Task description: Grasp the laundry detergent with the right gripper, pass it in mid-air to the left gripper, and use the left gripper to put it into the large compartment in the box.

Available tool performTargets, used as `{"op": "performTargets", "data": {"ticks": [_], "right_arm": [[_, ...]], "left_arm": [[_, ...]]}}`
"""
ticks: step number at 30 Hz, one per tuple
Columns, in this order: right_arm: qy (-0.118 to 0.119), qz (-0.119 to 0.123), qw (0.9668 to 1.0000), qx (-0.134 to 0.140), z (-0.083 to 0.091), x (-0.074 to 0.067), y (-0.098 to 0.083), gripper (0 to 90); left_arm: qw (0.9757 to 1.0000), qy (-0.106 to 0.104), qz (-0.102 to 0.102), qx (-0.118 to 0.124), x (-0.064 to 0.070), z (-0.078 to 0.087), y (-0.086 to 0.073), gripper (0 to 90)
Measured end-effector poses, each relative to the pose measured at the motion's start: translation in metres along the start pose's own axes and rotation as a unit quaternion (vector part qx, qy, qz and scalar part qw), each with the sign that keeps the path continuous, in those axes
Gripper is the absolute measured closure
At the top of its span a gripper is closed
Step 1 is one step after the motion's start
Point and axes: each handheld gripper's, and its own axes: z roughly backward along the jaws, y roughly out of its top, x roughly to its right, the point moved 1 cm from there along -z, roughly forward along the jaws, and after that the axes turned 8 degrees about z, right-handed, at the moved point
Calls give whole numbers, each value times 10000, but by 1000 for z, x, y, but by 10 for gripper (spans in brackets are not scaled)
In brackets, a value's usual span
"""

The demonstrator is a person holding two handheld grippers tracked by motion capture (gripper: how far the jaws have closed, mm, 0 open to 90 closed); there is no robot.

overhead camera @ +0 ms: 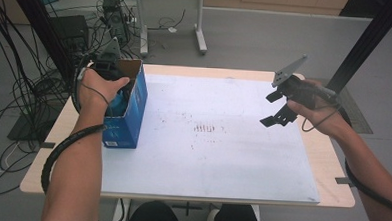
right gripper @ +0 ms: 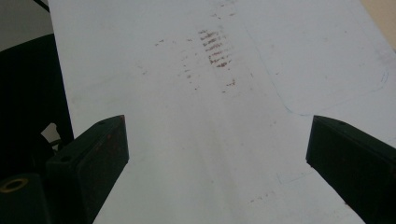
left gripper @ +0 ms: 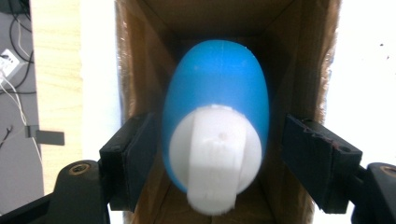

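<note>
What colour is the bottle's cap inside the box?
White, on a blue bottle; the cap shows best in the left gripper view.

A lab or test room: bundles of black cables (overhead camera: pixel 15 77) hang and pool on the grey floor (overhead camera: pixel 267 38) left of the left gripper (overhead camera: pixel 108 69). Beyond it stand a black box (overhead camera: pixel 70 32) and a wheeled stand (overhead camera: pixel 199 38). Black frame posts (overhead camera: pixel 369 40) rise behind the right gripper (overhead camera: pixel 279 106), over a white-sheeted table (overhead camera: pixel 327 161).
</note>
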Motion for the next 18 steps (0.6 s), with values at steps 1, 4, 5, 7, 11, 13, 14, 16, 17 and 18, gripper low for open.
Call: {"op": "performTargets", "data": {"ticks": [1,4,5,7,11,13,14,16,17,18], "right_arm": [[-5,-16,10000,2,0,0,0,57],[-26,-16,10000,2,1,0,0,57],[-30,-52,10000,-11,1,-1,0,57],[-47,-79,9999,-49,0,0,-2,57],[-61,-129,9998,-132,-2,0,-4,57],[-67,-149,9998,-144,-3,-1,-4,57],[-55,-161,9997,-154,-4,-1,-4,57],[-74,-152,9996,-216,-4,-2,-3,57],[-83,-145,9996,-222,-4,-3,-2,57],[-77,-154,9996,-227,-4,-3,-2,57]], "left_arm": [[10000,-4,27,14,-1,3,-1,264],[9999,-12,50,101,-4,13,-2,248],[9999,-14,41,115,-5,17,-3,244],[9998,-36,26,211,-6,28,-5,232],[9994,-99,-32,343,-4,43,-7,210],[9991,-167,-61,397,0,49,-7,190],[9989,-193,-104,416,3,52,-7,178],[9983,-246,-181,488,9,56,-7,166],[9981,-281,-221,492,13,58,-6,159],[9979,-291,-262,519,18,59,-6,156]]}}
